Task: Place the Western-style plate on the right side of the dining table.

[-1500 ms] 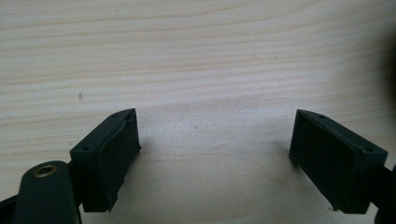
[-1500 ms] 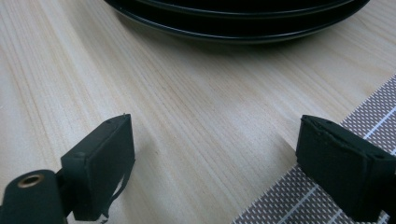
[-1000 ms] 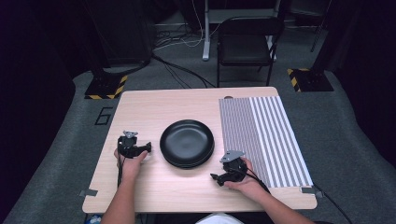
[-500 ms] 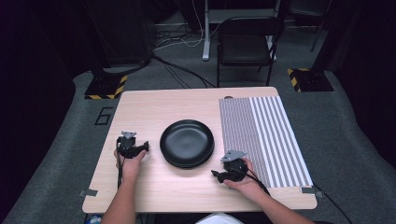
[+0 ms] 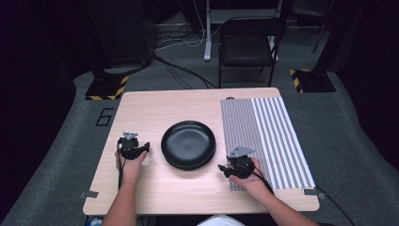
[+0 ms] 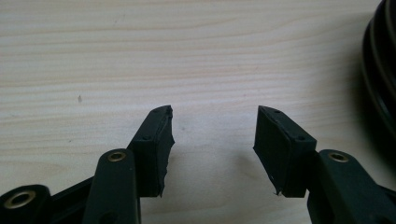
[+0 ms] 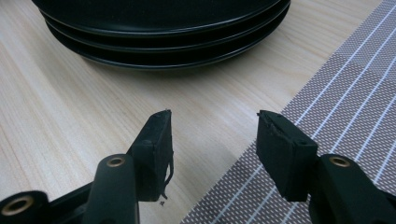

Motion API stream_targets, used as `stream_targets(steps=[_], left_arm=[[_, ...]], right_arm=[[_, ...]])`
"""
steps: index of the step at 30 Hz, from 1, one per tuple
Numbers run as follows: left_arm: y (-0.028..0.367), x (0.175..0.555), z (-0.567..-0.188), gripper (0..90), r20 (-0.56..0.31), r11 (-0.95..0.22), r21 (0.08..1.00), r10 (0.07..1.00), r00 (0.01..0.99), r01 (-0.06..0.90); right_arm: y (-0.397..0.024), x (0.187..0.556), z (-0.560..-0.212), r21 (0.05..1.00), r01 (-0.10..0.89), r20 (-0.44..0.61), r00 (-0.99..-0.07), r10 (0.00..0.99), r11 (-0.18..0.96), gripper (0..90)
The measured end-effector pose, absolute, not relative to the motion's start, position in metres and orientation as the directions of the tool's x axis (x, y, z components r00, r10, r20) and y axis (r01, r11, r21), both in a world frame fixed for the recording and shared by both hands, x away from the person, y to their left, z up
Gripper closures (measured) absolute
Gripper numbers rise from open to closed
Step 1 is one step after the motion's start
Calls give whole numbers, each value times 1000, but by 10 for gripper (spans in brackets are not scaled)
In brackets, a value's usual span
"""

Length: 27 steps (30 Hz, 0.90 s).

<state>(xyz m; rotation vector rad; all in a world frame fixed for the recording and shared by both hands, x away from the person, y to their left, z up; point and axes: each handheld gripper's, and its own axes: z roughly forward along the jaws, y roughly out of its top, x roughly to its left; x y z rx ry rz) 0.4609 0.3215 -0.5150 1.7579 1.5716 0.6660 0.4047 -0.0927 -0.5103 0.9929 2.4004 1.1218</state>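
Both pairs of jaws had just been closing since the earlier frames, and nothing lay between either pair; my hands themselves had hardly shifted on the bench [image 5: 155,106]. Everything else lay as it had a second before.

My left gripper [image 5: 147,148] rested on the pale wood just left of the stack of black plates [image 5: 188,143], its tips aimed toward the stack but short of the rim. In the left gripper view [image 6: 212,128] its jaws stood partly spread over bare wood, pinching nothing, with the dark edge of the plates [image 6: 380,70] at the far right.

My right gripper [image 5: 221,167] sat at the near right of the stack, by the left edge of the striped placemat [image 5: 273,136]. In the right gripper view [image 7: 212,126] its jaws were likewise half spread and empty: one hung over the wood, the other over the placemat [image 7: 345,107]. The plates [image 7: 163,32] lay ahead of them, three rims visible one on another, apart from the jaws. The stack stood near the middle of the bench, just beside the placemat.
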Motion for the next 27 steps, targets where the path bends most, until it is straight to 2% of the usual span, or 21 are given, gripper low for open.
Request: stream_targets(steps=[14, 19, 27], left_arm=[[309, 454, -502, 497, -111, -50, 758, 973, 204, 650], [305, 451, -497, 465, -114, -49, 770, 971, 213, 637], [298, 452, -489, 461, -114, -75, 787, 958, 263, 613]], right_arm=[[-100, 410, -507, 760, 490, 51, -698, 714, 426, 475], [-99, 409, -503, 759, 484, 39, -701, 712, 435, 470], [-102, 416, -495, 753, 498, 41, -688, 725, 430, 473]])
